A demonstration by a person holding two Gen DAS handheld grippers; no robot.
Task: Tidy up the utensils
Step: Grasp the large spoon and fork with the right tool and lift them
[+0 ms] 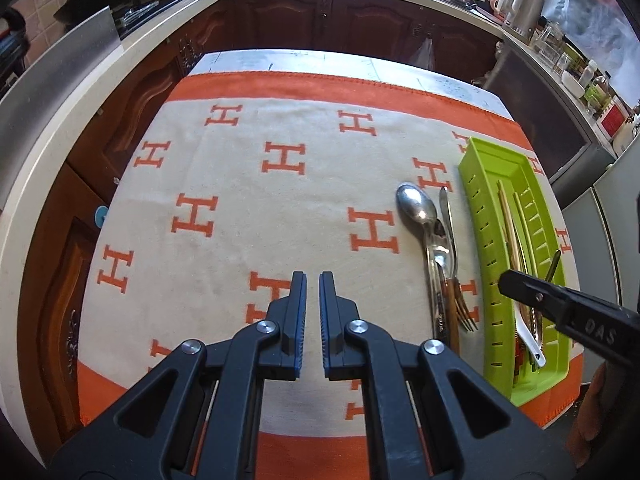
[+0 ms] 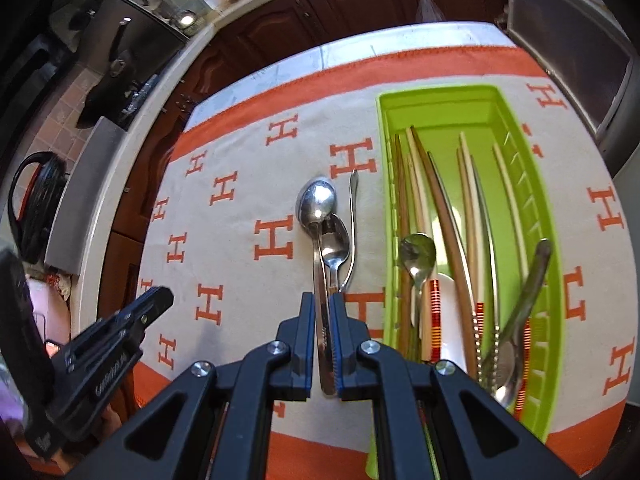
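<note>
A large steel spoon (image 1: pixel 416 206) (image 2: pixel 318 200) lies on the cloth beside a small spoon (image 2: pixel 338 240), a knife (image 2: pixel 352 216) and a fork (image 1: pixel 466 312). They lie just left of the green tray (image 1: pixel 476 200) (image 2: pixel 440 98), which holds chopsticks and several utensils. My right gripper (image 2: pixel 323 300) (image 1: pixel 506 280) is shut and hangs above the large spoon's handle, which shows through the slit between its pads. In the left wrist view it touches no utensil. My left gripper (image 1: pixel 313 280) (image 2: pixel 160 296) is shut and empty over bare cloth left of the utensils.
The white cloth with orange H marks (image 1: pixel 240 200) covers a small table. Dark wooden cabinets and a pale counter (image 1: pixel 120 52) wrap around its left and far sides. A kettle (image 1: pixel 520 4) and jars stand at the back right. A black bag (image 2: pixel 36 200) hangs at the left.
</note>
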